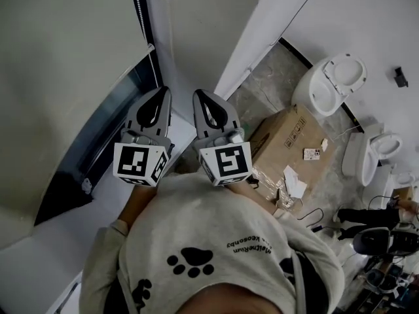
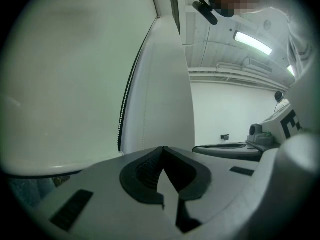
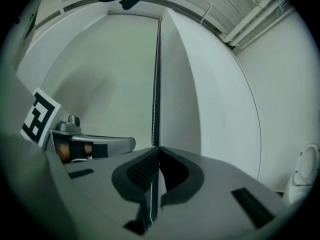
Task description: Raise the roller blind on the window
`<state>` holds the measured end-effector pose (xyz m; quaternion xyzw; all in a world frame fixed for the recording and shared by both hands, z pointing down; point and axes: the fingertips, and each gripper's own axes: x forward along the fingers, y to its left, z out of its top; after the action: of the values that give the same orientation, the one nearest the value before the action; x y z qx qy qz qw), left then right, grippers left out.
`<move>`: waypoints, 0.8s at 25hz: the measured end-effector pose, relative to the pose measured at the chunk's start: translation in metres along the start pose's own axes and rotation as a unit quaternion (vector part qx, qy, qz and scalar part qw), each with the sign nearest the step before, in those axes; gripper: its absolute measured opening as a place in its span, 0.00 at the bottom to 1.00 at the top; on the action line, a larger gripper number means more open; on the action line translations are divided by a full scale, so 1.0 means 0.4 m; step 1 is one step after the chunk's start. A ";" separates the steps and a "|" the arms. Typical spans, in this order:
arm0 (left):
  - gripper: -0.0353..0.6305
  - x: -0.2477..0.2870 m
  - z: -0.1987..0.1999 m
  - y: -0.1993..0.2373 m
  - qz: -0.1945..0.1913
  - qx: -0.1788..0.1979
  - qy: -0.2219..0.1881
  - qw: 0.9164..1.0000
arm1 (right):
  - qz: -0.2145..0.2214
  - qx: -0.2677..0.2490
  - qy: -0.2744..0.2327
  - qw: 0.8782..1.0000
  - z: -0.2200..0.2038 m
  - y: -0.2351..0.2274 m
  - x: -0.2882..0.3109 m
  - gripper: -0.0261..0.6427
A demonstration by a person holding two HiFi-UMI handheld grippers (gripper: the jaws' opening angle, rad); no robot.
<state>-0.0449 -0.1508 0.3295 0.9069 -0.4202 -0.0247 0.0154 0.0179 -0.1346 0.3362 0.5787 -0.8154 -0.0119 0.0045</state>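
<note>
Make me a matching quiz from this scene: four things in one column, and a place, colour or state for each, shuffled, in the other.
1 cardboard box
2 toilet
3 bead chain
4 left gripper

a jaws shut, empty
b white, against the wall
c brown, on the floor
d hangs beside the blind

Pairs: 1-c, 2-b, 3-d, 4-a
</note>
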 end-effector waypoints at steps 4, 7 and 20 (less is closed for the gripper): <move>0.06 0.031 -0.015 0.031 -0.003 -0.008 0.002 1.000 | -0.001 -0.005 0.008 1.000 -0.007 -0.006 0.042 0.05; 0.07 0.056 -0.023 0.049 -0.008 -0.015 0.009 1.000 | 0.005 -0.009 0.008 1.000 -0.006 -0.003 0.067 0.05; 0.07 0.098 -0.001 0.124 -0.007 -0.019 0.012 1.000 | 0.040 -0.009 0.006 0.999 0.025 0.026 0.195 0.22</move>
<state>-0.0574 -0.2129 0.3309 0.9095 -0.4135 -0.0223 0.0377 -0.0179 -0.2047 0.3261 0.5460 -0.8375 -0.0152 0.0151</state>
